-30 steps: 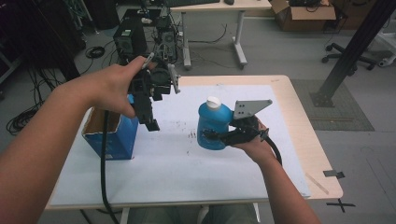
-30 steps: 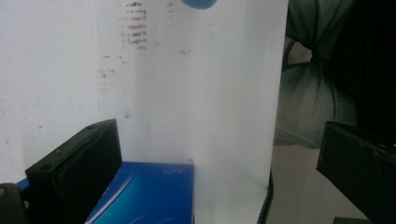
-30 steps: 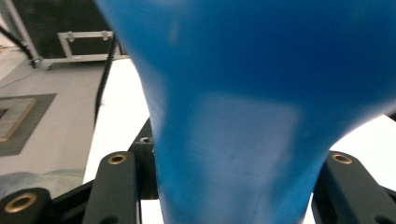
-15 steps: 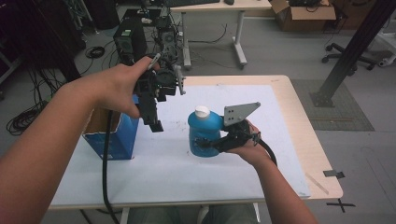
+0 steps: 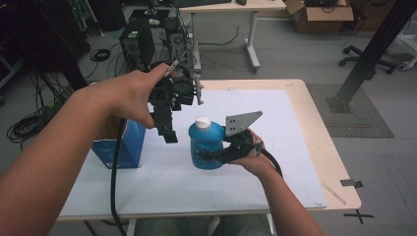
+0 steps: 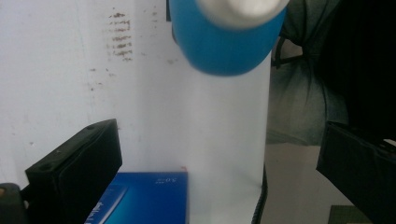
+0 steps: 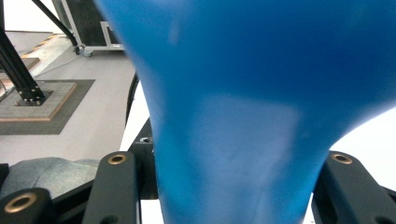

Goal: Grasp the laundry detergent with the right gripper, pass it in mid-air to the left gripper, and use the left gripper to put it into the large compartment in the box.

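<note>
A blue bottle (image 5: 205, 146) with a white cap (image 5: 202, 121) stands upright over the white mat, and my right gripper (image 5: 207, 156) is shut on its lower body from the right. In the right gripper view the bottle (image 7: 243, 116) sits blurred between the two black jaws. My left gripper (image 5: 169, 132) hangs just left of the bottle, pointing down, and its jaws are open with nothing between them. The left gripper view looks down past those wide-apart jaws onto the bottle (image 6: 229, 42) and an open blue box (image 6: 144, 196). That blue box (image 5: 125, 147) stands on the mat at the left.
The white mat (image 5: 275, 147) covers most of the wooden table (image 5: 319, 142). Computer towers (image 5: 137, 44) and cables stand behind the table's far left edge. Farther back are a second table (image 5: 251, 19) and a black post (image 5: 369, 54) at the right.
My right gripper has carried the bottle to the left and slightly down, closer to the left gripper and the box. The left hand has hardly moved.
</note>
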`<action>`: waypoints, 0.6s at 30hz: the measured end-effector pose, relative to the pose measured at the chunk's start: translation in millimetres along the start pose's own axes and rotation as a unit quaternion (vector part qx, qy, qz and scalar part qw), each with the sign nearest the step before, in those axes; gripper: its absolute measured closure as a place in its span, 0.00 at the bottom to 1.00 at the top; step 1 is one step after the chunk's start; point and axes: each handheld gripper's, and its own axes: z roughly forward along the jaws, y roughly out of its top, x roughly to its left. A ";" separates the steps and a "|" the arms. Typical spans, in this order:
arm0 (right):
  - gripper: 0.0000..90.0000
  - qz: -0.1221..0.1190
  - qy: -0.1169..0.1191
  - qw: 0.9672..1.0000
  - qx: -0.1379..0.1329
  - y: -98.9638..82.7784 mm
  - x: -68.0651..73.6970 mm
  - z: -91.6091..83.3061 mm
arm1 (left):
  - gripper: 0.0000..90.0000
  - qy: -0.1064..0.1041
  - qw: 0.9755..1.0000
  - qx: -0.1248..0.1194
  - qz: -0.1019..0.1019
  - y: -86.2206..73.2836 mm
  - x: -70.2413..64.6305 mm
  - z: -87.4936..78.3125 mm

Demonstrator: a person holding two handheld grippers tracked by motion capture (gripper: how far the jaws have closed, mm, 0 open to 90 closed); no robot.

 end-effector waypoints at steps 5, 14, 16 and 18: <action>0.52 0.003 0.004 1.000 -0.002 -2.5 1.1 7.8 | 0.00 -0.002 1.000 0.000 0.003 3.7 -2.6 2.5; 0.52 0.002 0.006 1.000 -0.001 -3.0 2.3 16.4 | 0.00 0.001 1.000 0.004 0.010 10.5 -5.8 6.4; 0.52 0.002 0.006 1.000 -0.003 -2.9 2.8 18.0 | 0.00 0.004 1.000 0.007 0.010 12.1 -5.9 7.6; 0.52 0.001 0.007 1.000 -0.005 -2.8 3.1 19.5 | 0.00 0.005 1.000 0.008 0.012 13.6 -6.2 8.9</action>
